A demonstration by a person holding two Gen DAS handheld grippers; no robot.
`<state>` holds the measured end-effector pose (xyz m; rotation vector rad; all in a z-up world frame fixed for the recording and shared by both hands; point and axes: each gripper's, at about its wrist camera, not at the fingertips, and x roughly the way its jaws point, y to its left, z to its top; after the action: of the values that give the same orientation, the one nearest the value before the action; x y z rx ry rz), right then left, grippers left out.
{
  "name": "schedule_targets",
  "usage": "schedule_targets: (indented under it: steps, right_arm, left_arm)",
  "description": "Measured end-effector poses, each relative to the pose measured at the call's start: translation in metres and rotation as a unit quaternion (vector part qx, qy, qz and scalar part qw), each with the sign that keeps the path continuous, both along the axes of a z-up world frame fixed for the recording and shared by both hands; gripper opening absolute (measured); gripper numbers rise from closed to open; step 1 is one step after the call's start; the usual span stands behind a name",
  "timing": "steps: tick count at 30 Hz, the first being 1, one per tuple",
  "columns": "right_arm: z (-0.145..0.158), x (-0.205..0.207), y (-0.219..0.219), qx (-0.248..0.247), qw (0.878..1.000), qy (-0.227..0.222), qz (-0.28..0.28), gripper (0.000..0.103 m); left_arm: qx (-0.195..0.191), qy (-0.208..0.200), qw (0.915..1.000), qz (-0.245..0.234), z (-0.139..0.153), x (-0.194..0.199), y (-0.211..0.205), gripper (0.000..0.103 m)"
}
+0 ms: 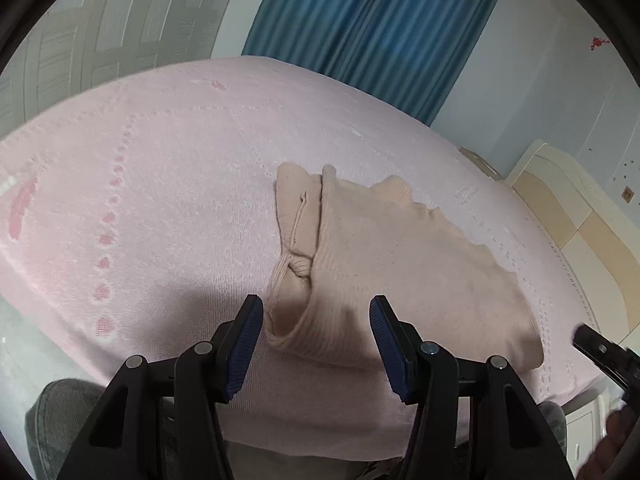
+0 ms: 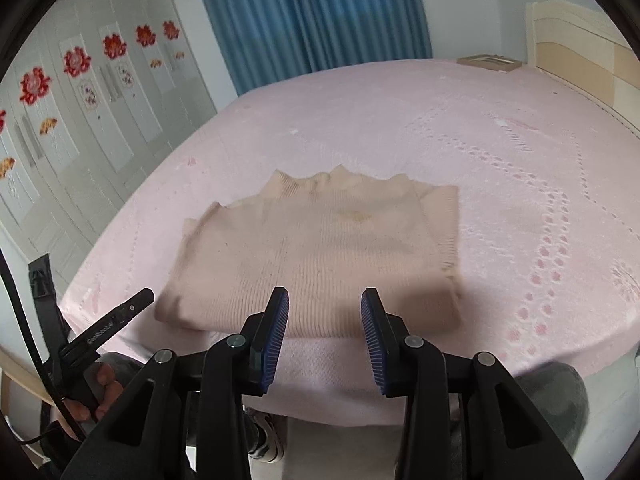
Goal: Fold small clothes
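Above the near edge of the pink bed cover [image 2: 500,152], the right gripper [image 2: 325,298] is seen with its jaws parted and nothing between the blue pads; the near hem of the folded beige garment [image 2: 320,248] lies just beyond them, untouched. The left gripper [image 1: 316,306] is likewise held released, its jaws spread over the garment's near left corner without pressing it. The garment [image 1: 392,264] is laid flat near the bed's near edge, its long axis running left to right, its scalloped edge pointing far.
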<state>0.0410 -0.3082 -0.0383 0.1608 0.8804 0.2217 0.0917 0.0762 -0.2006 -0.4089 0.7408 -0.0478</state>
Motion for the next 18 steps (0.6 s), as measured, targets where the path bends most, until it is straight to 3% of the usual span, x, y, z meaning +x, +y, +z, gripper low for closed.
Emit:
schedule_targets:
  steps: [2, 3, 5, 7, 10, 14, 18]
  right_arm:
    - [-0.018, 0.019, 0.01, -0.011, 1.0, 0.005, 0.0, 0.047]
    - [-0.026, 0.028, 0.015, -0.015, 1.0, 0.011, -0.001, 0.047]
    - [-0.042, 0.05, 0.027, -0.024, 0.999, 0.028, 0.0, 0.047]
    - [-0.055, 0.07, 0.04, -0.038, 0.999, 0.039, 0.006, 0.047]
    - [-0.07, 0.095, 0.055, -0.059, 0.997, 0.045, 0.003, 0.047]
    - [-0.084, 0.125, 0.068, -0.094, 0.994, 0.057, -0.011, 0.047]
    - [-0.086, 0.153, 0.074, -0.102, 0.992, 0.073, -0.021, 0.047]
  left_arm:
    - [-0.041, 0.024, 0.9989, -0.004, -0.005, 0.01, 0.007, 0.053]
    - [-0.056, 0.013, 0.9983, -0.011, -0.004, 0.011, 0.009, 0.053]
    - [-0.034, 0.001, 0.9994, 0.0, -0.001, 0.011, 0.012, 0.057]
    - [-0.024, 0.014, 0.9996, 0.007, -0.003, 0.02, 0.018, 0.059]
    - [-0.036, 0.044, 0.9984, -0.01, -0.004, 0.045, 0.031, 0.059]
    - [-0.034, 0.04, 0.9984, -0.02, -0.007, 0.072, 0.045, 0.061]
    - [-0.111, 0.07, 0.9911, -0.023, -0.028, 0.087, 0.053, 0.061]
